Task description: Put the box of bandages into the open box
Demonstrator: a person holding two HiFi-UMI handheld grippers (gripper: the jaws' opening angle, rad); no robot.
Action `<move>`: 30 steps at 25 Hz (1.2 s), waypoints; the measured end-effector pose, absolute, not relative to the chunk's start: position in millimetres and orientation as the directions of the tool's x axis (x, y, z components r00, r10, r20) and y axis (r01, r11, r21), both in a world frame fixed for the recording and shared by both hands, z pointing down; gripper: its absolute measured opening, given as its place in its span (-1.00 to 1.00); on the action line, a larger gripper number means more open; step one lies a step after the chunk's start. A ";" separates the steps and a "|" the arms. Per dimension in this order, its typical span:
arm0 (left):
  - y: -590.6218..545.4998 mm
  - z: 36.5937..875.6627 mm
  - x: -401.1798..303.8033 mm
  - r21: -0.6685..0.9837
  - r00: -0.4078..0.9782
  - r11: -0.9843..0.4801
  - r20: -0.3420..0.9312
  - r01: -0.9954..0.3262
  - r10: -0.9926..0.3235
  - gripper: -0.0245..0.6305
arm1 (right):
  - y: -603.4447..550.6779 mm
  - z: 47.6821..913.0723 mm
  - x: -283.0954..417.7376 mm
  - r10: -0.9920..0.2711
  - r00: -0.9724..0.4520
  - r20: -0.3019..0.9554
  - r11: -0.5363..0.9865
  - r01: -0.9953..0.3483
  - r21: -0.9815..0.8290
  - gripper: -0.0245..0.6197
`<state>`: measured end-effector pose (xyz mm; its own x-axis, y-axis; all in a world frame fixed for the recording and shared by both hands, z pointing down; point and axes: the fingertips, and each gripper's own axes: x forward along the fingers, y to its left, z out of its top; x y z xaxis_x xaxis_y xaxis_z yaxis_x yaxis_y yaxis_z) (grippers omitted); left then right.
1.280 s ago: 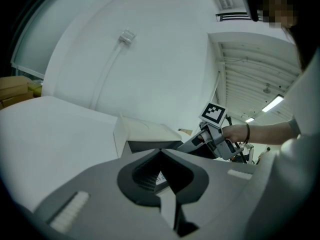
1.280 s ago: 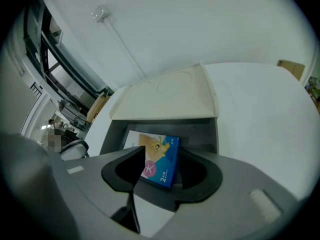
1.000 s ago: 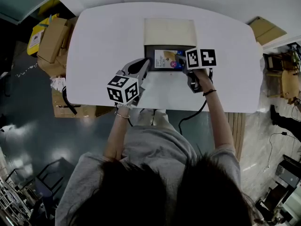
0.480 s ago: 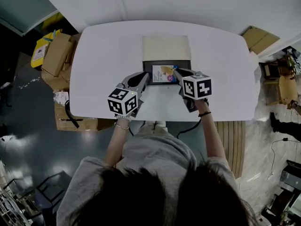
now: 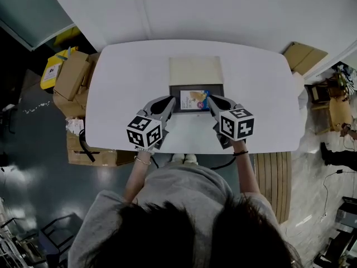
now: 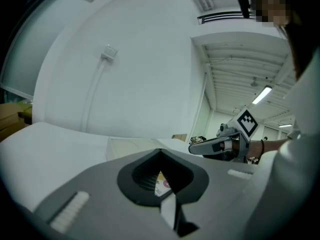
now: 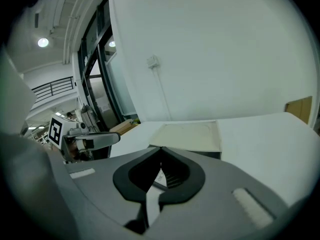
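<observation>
Lying inside the open box (image 5: 195, 71), the box of bandages (image 5: 194, 99) carries illegible print.

I have drawn my right gripper (image 5: 211, 99) back off the open box (image 5: 195, 87) to its near right edge. Its jaws have just been closing and now meet with nothing between them. The box of bandages (image 5: 194, 100) now lies uncovered inside.
</observation>
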<state>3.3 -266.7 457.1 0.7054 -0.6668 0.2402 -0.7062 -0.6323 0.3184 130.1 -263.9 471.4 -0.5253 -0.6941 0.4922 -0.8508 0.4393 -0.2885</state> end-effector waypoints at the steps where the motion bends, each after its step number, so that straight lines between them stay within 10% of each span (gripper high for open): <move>1: -265.9 453.8 2.8 0.317 0.707 -0.635 0.233 -0.704 -0.668 -0.94 | -261.3 467.1 129.3 -0.699 -0.536 0.474 0.445 -0.844 -0.298 -0.89; 30: -261.4 395.8 -25.6 0.246 0.665 -0.624 0.141 -0.741 -0.734 -0.94 | -242.2 375.0 154.4 -0.830 -0.535 0.160 0.453 -0.813 -0.367 -0.89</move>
<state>-25.6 -261.4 395.8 0.6647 -0.7337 0.1408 -0.7413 -0.6243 0.2465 154.4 -242.2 375.0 -0.5345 -0.8299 0.1597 -0.8125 0.4526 -0.3674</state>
